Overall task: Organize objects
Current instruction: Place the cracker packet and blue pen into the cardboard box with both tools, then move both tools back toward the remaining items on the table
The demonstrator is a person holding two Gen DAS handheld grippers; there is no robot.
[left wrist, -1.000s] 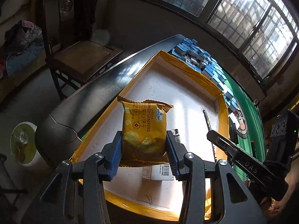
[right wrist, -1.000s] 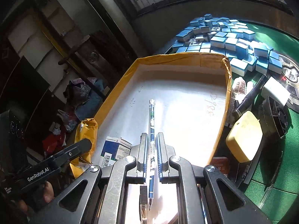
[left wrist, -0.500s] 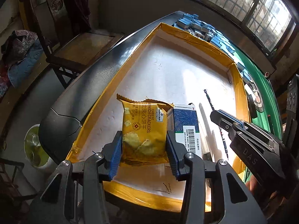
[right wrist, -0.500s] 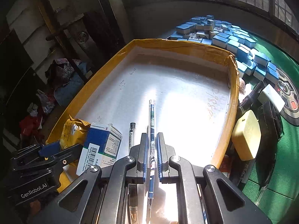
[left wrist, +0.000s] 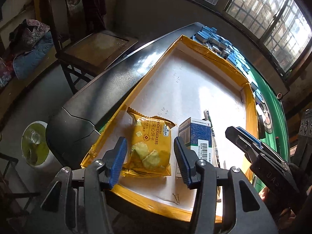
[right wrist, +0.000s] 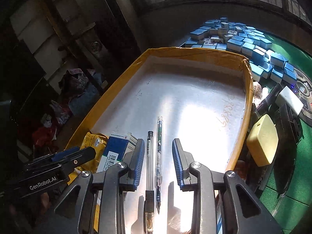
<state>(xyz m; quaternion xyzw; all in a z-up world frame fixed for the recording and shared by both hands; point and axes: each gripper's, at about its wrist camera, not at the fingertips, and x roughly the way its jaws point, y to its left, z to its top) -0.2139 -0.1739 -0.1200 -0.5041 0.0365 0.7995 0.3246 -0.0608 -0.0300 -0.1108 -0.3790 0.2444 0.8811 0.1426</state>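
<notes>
Left hand-held gripper [left wrist: 150, 158] is angled down over the near-left corner of the tray [left wrist: 197, 44], jaws spread wide, gripping nothing. The cracker packet [left wrist: 151, 146] lies flat on the tray floor between the blue pads [left wrist: 118, 158], w/ a gap on each side. Just right of it stands a blue-and-white box [left wrist: 197, 136], barcode facing the camera.

Right hand-held gripper [right wrist: 158, 162] points along the tray's length, low over the near end, jaws also apart & empty. Two pens lie side by side between its fingers: a clear pen [right wrist: 149, 167] w/ black grip on the left, a green-printed pen [right wrist: 159, 156] on the right. Neither pad touches them.

Left cam alone shows the dark curved rim of the surface [left wrist: 109, 89], a wooden chair [left wrist: 93, 46] & a yellow-green bin [left wrist: 35, 146] on the floor. Right cam alone shows a pale yellow case [right wrist: 262, 140] & a white block [right wrist: 290, 99] outside the tray's right wall. Both show the heap of blue tiles [right wrist: 241, 42] on green felt beyond the far wall.

In the left view the pens are mostly hidden behind the box; only slivers show. In the right view the packet is half covered by the left gripper & the box. Pen tips run under the gripper body, cut off at the frame bottom. Scribbles on the tray floor aren't readable.
</notes>
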